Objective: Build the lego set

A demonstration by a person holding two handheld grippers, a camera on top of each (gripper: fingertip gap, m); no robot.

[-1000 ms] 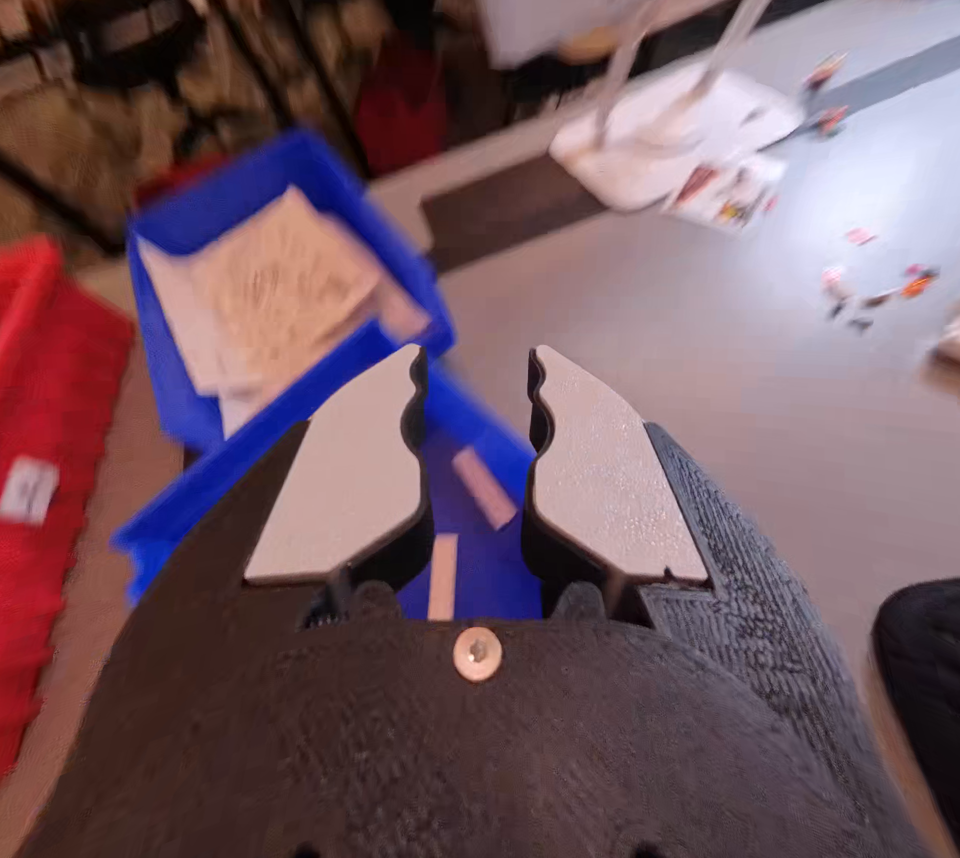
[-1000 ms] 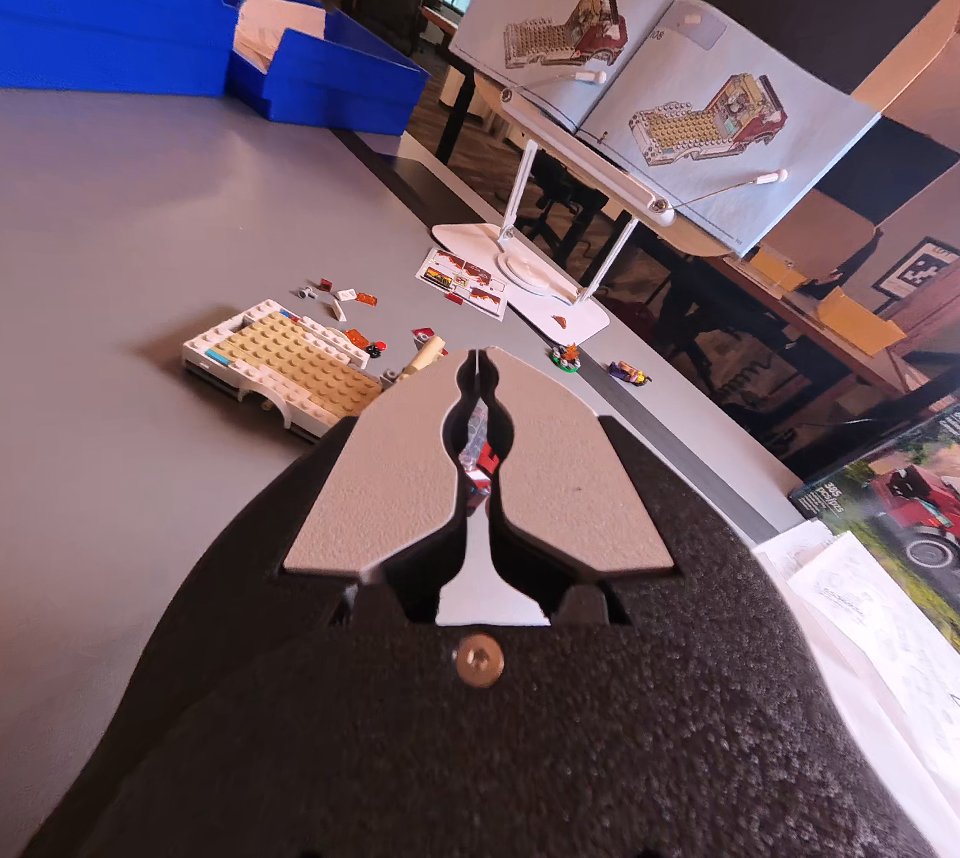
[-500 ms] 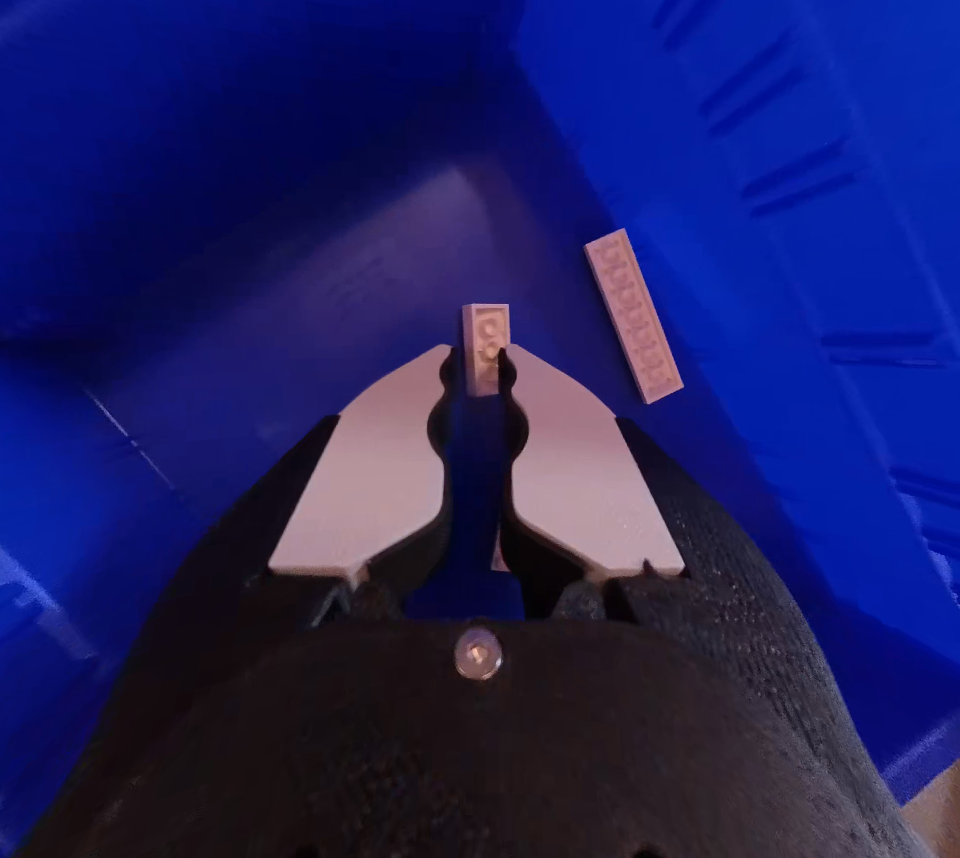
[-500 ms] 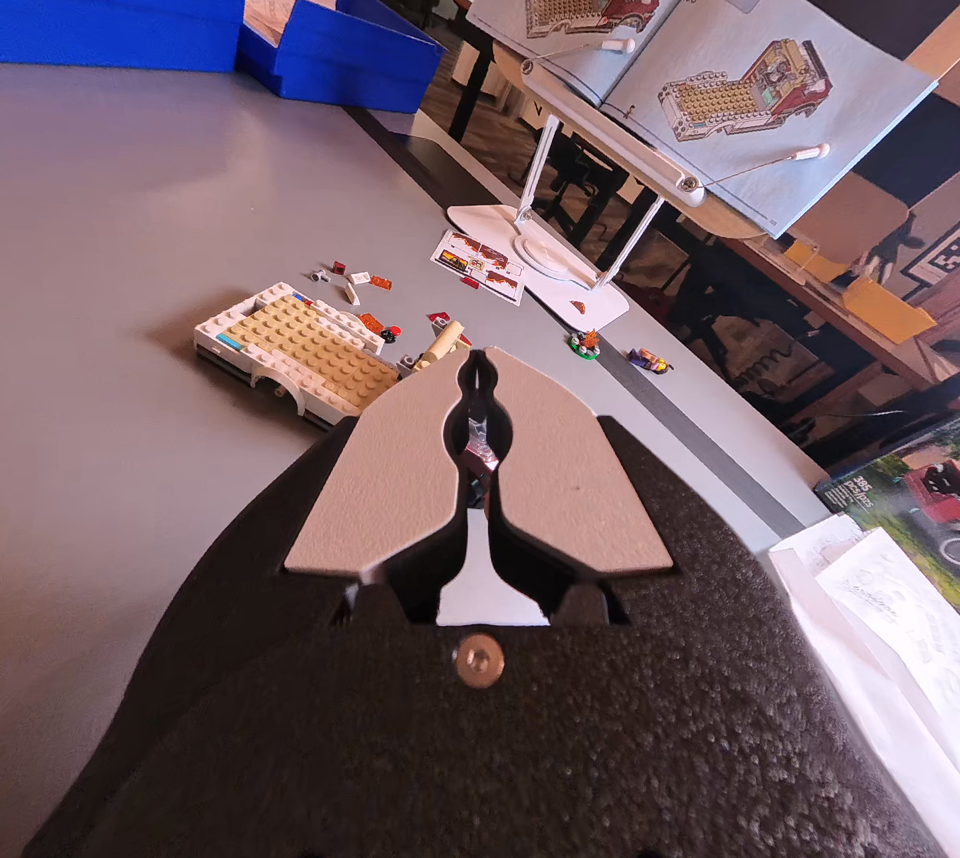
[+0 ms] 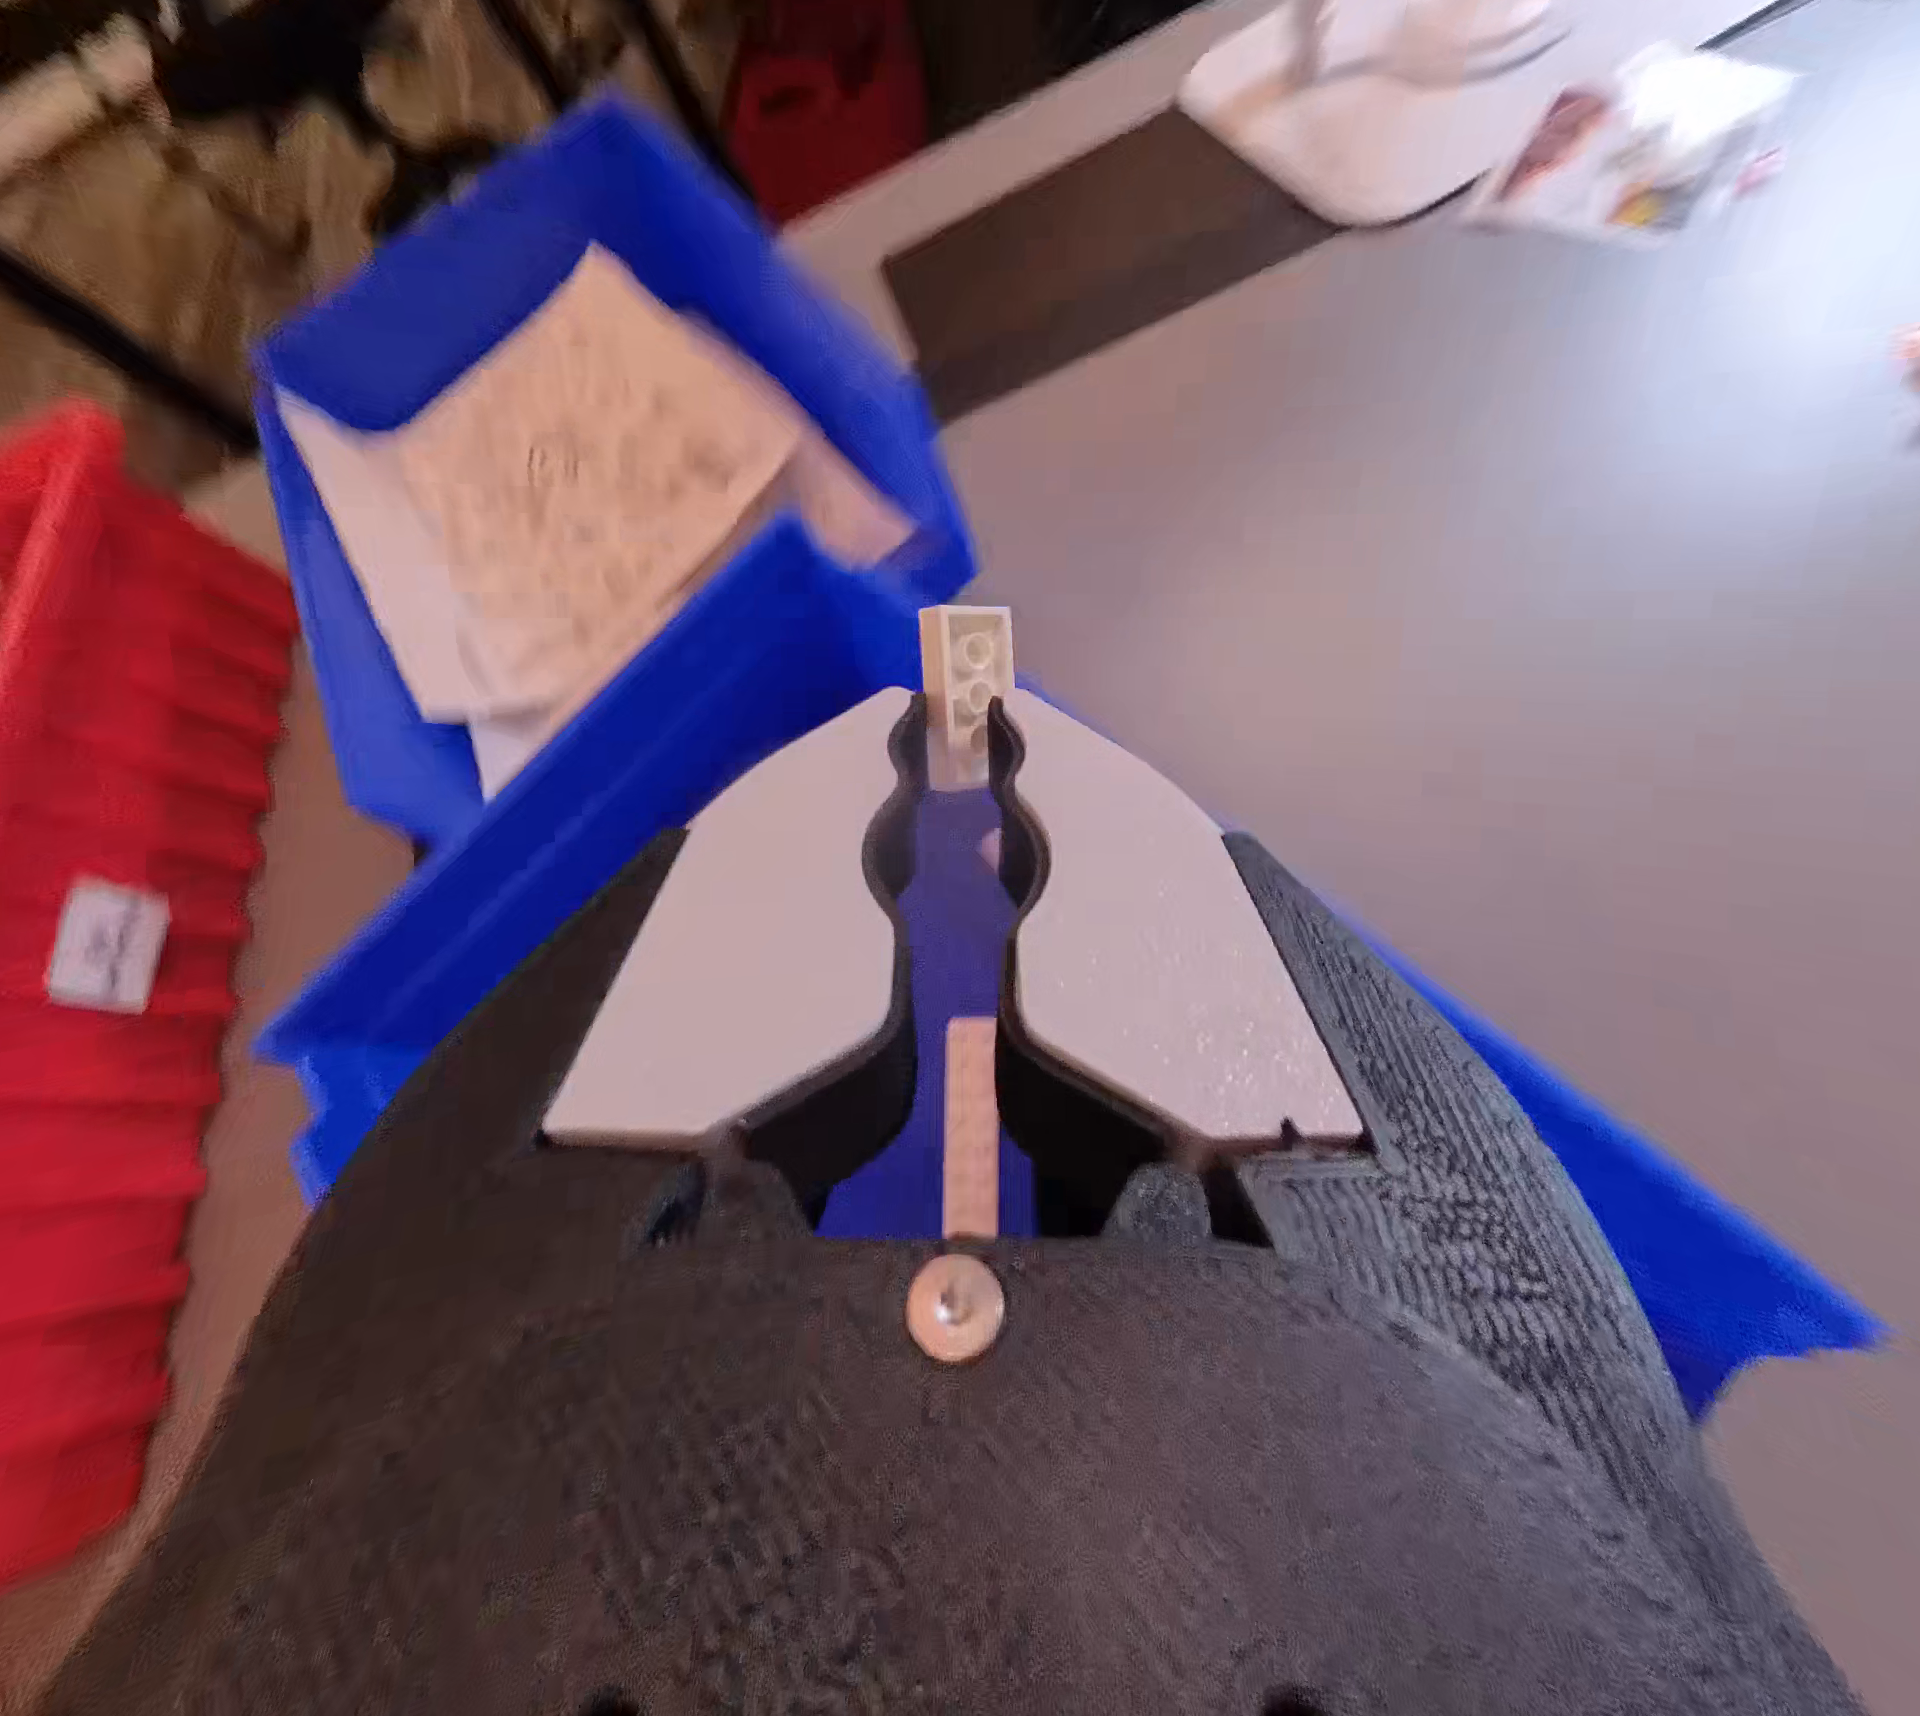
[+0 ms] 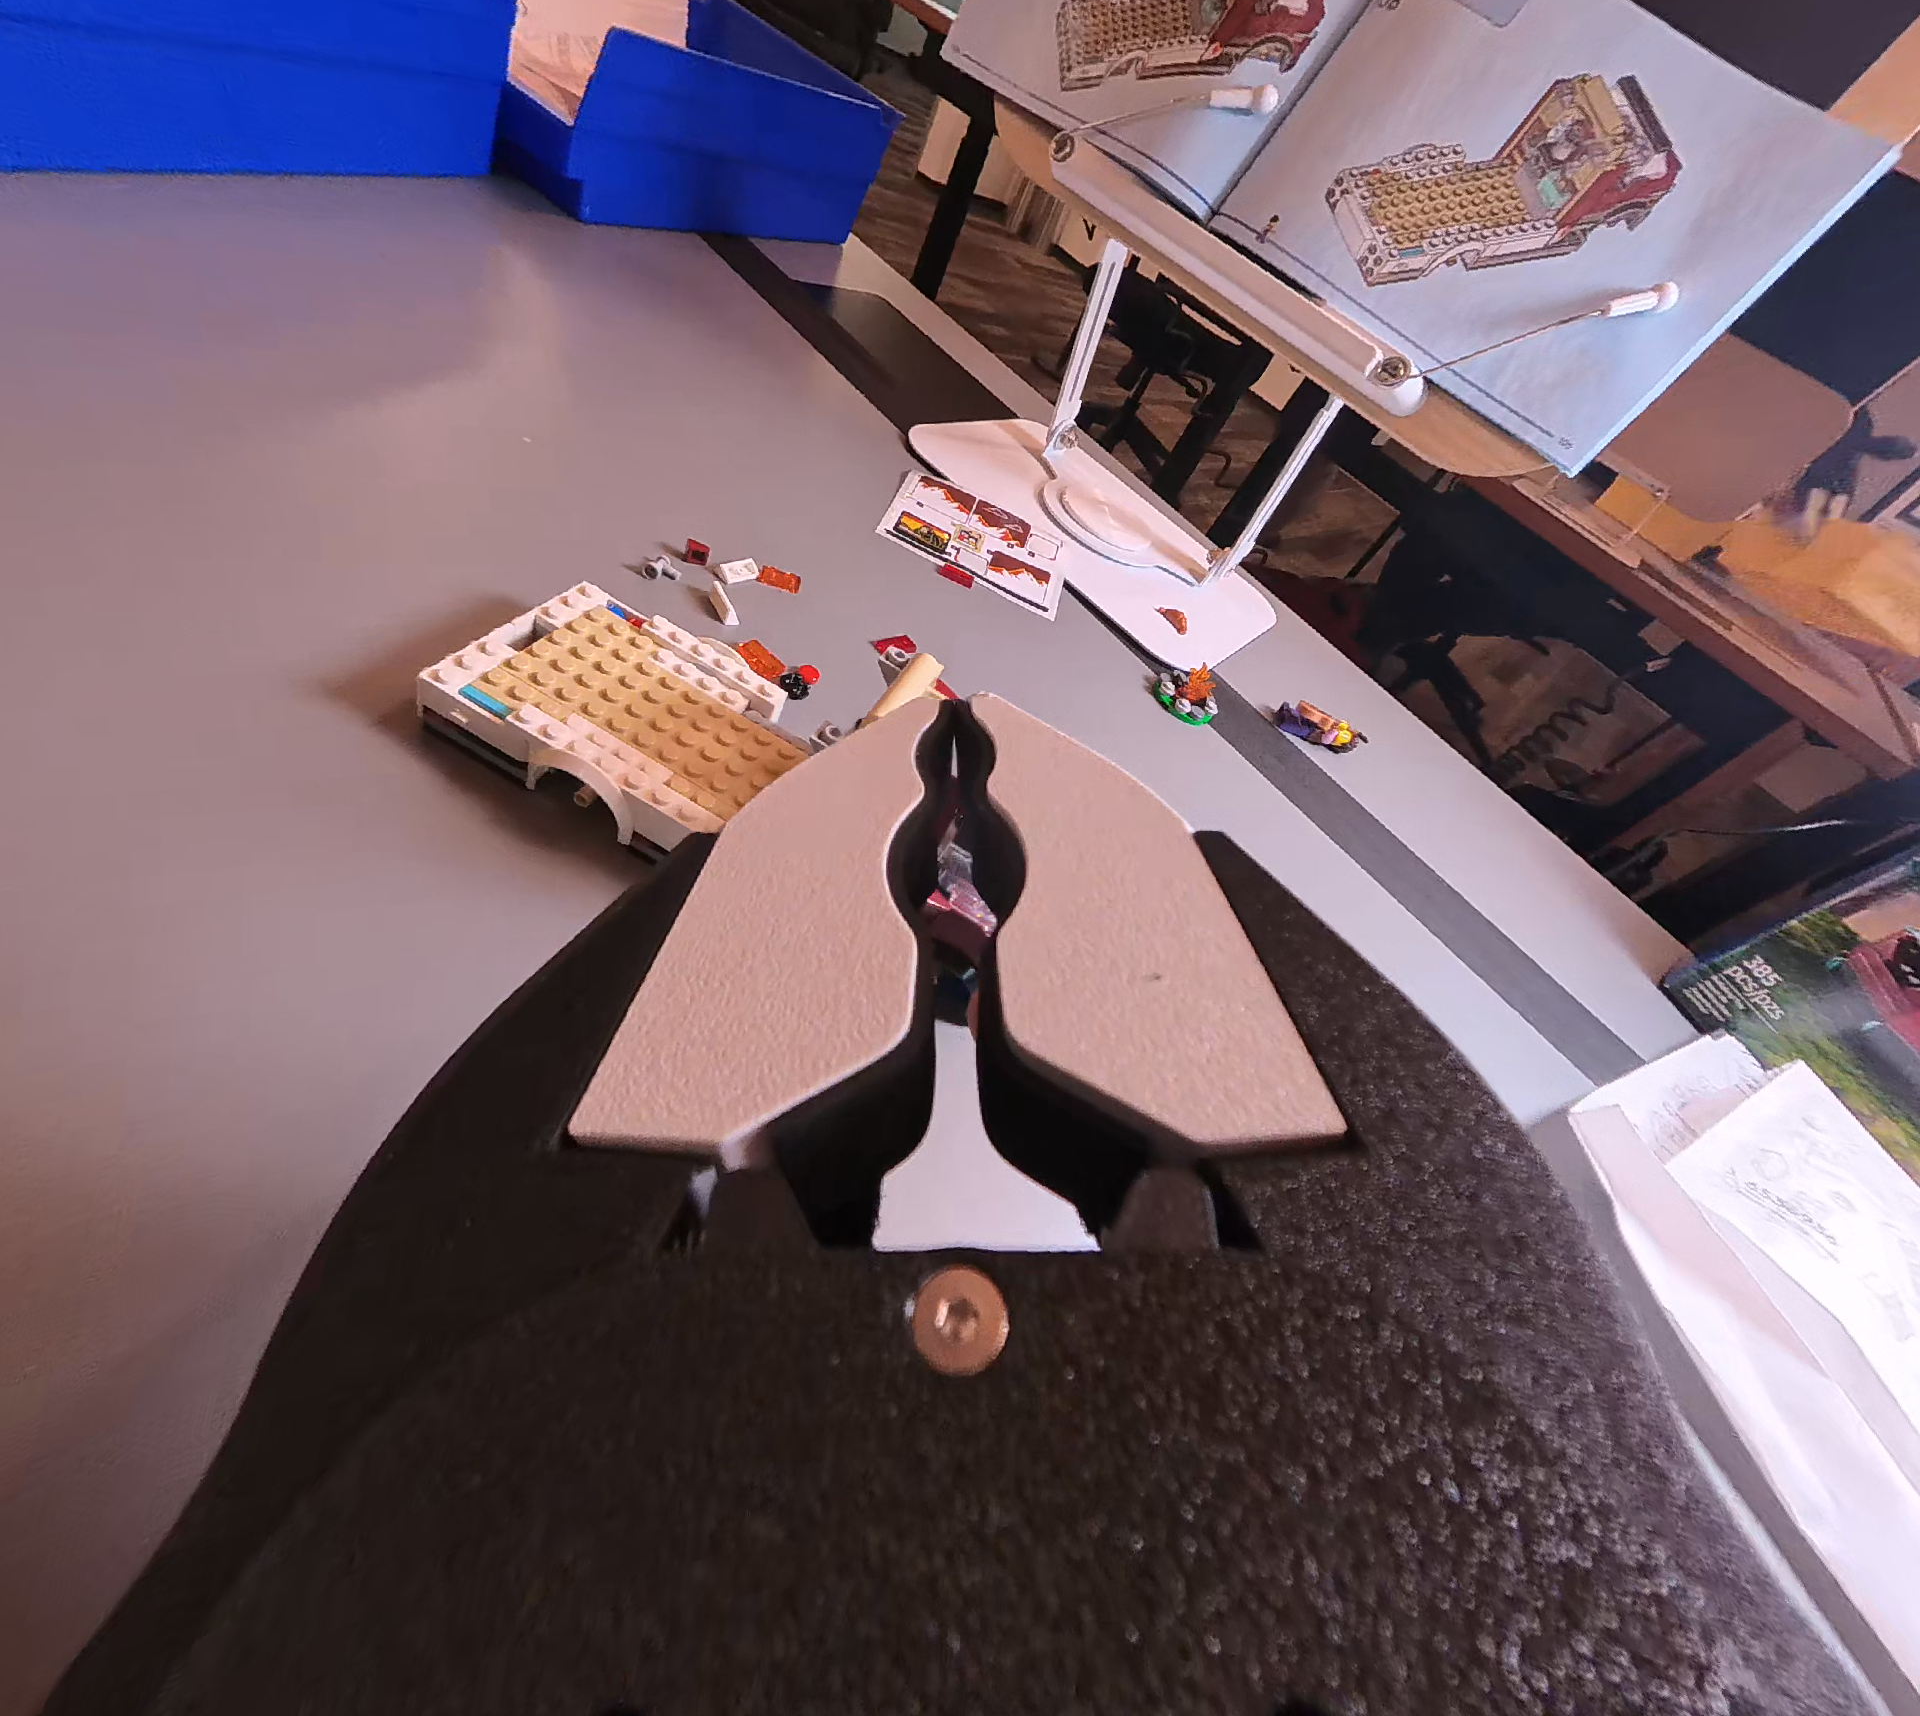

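Left gripper (image 5: 961, 710), raised above a blue bin (image 5: 665, 793), pinches 1 white plate (image 5: 968, 692) upright. Right gripper (image 6: 958, 716) hovers over the table (image 6: 312, 440), clenched, tips together.

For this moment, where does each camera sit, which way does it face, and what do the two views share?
Left wrist view: sits on the left gripper, looking down over a blue bin; its fingers pinch a small white plate.
Right wrist view: sits on the right gripper, looking low across the grey table at the partly built model and instruction booklet; its tips are closed.
Shared: blue bins, the table and the white book stand.
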